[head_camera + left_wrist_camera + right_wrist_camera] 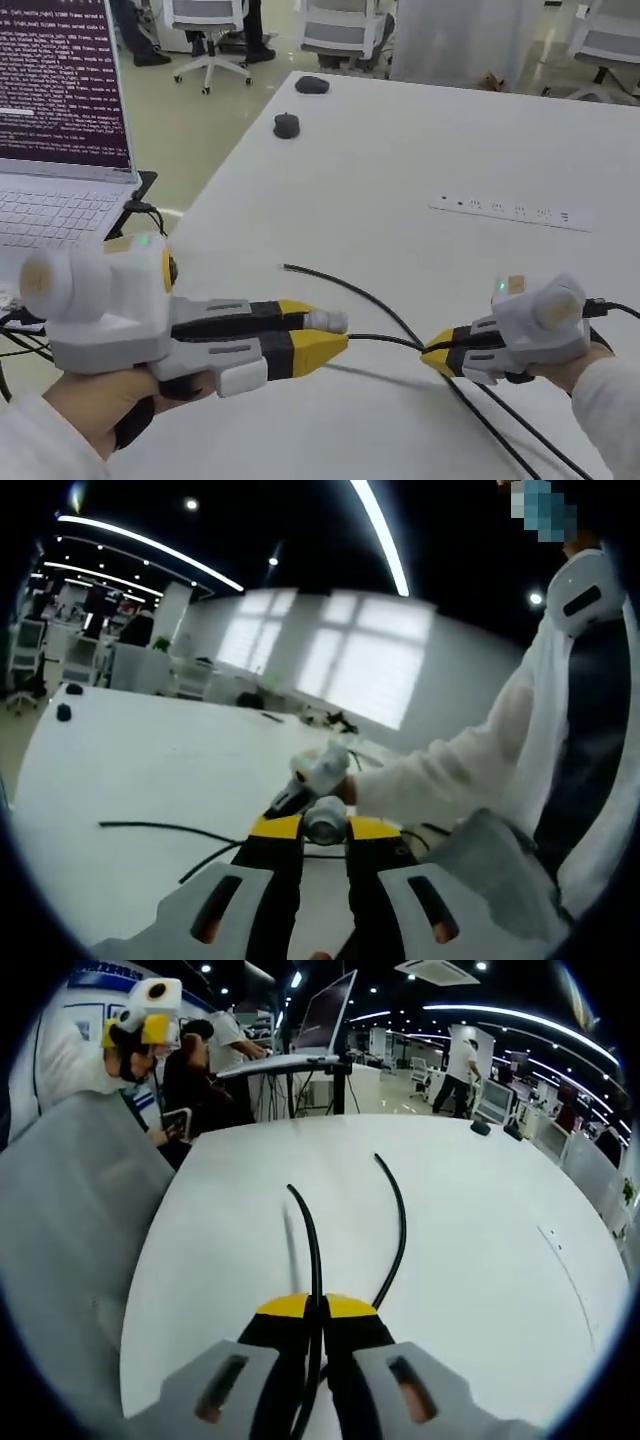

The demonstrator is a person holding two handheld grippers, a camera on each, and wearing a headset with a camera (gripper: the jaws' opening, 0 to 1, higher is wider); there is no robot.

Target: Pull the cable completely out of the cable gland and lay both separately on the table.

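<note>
Pinches the cable gland (326, 321) in the left gripper (335, 337), clamps the cable (315, 1250) in the right gripper (431, 353) (tips facing, apart).

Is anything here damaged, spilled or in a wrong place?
Nothing stands out. The left gripper is shut on the cable gland, the right gripper on the black cable, which shows no visible damage and trails over the white table.

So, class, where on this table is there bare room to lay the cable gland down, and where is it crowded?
Widest bare patch: the table middle, bordered by the mouse, the power strip and the cable. Crowded: the near edge, where the left claw grips the cable gland and the right claw clamps the cable.
</note>
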